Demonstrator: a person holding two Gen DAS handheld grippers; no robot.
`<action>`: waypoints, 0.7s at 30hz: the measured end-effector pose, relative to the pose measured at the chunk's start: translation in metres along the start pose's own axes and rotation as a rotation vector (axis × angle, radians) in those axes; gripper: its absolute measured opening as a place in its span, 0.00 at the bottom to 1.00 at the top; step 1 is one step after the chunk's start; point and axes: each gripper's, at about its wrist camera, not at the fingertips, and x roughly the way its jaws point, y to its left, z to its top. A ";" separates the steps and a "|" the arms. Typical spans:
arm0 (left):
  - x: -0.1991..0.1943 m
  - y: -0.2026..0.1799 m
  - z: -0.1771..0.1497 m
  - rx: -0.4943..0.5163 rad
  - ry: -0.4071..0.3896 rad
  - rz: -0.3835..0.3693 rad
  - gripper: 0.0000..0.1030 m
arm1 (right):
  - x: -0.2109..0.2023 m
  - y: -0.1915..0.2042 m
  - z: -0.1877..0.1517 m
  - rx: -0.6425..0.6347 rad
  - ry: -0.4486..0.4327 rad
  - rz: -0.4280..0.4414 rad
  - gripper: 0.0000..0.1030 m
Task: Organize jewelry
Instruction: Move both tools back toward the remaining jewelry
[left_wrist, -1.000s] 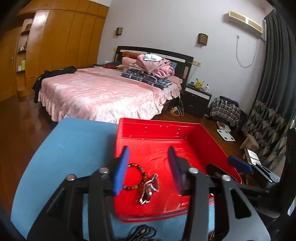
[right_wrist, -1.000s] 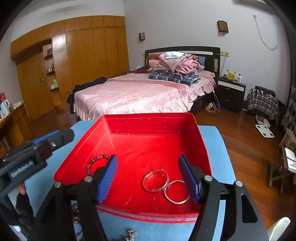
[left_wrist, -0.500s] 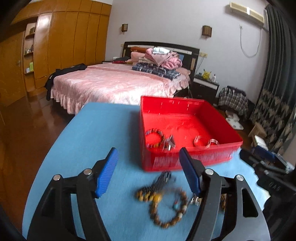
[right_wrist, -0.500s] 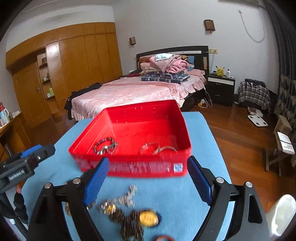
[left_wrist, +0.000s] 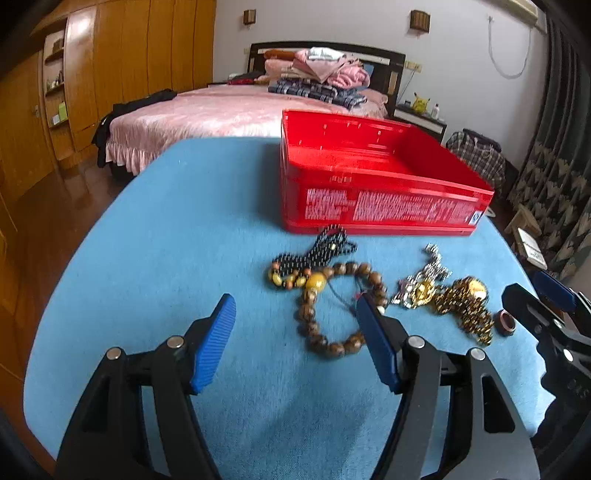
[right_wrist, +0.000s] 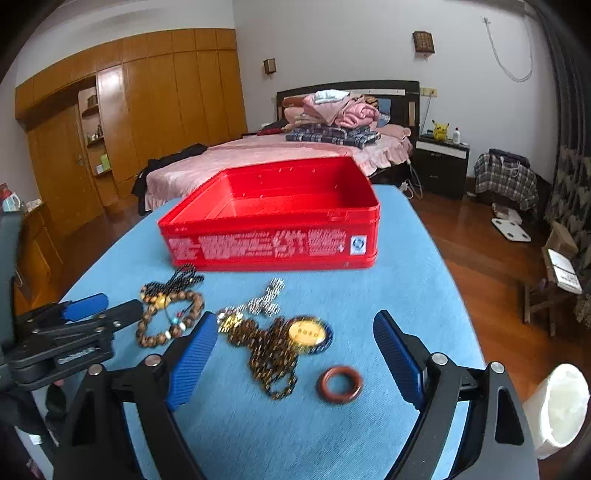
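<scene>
A red plastic bin (left_wrist: 369, 184) (right_wrist: 273, 229) stands at the far side of the blue table; its contents are hidden by its wall. Loose jewelry lies in front of it: a wooden bead bracelet (left_wrist: 332, 325) (right_wrist: 166, 321), a black bead necklace (left_wrist: 321, 251) (right_wrist: 181, 277), a silver chain (left_wrist: 428, 269) (right_wrist: 267, 299), a dark chain with a gold medallion (right_wrist: 291, 339) (left_wrist: 461, 302) and a brown ring (right_wrist: 340, 384) (left_wrist: 504, 323). My left gripper (left_wrist: 299, 343) is open and empty, near the wooden bracelet. My right gripper (right_wrist: 295, 362) is open and empty, over the medallion chain.
The blue table (left_wrist: 184, 240) drops off at its rounded edges onto wooden floor. A pink bed (right_wrist: 258, 155) stands behind the table. A white bin (right_wrist: 557, 406) sits at the lower right. A small stool (right_wrist: 554, 280) stands to the right.
Both grippers have pulled back from over the red bin toward the near side of the table and dropped lower. The loose jewelry has come into view between them.
</scene>
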 end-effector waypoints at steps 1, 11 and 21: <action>0.002 -0.001 -0.002 -0.002 0.008 0.001 0.62 | 0.000 0.000 -0.002 0.001 0.002 0.000 0.82; 0.018 0.000 -0.009 0.003 0.056 0.018 0.38 | 0.002 -0.003 -0.008 0.019 0.010 -0.003 0.82; 0.007 0.003 -0.013 -0.007 0.077 -0.053 0.10 | -0.001 -0.005 -0.009 0.028 0.009 -0.006 0.82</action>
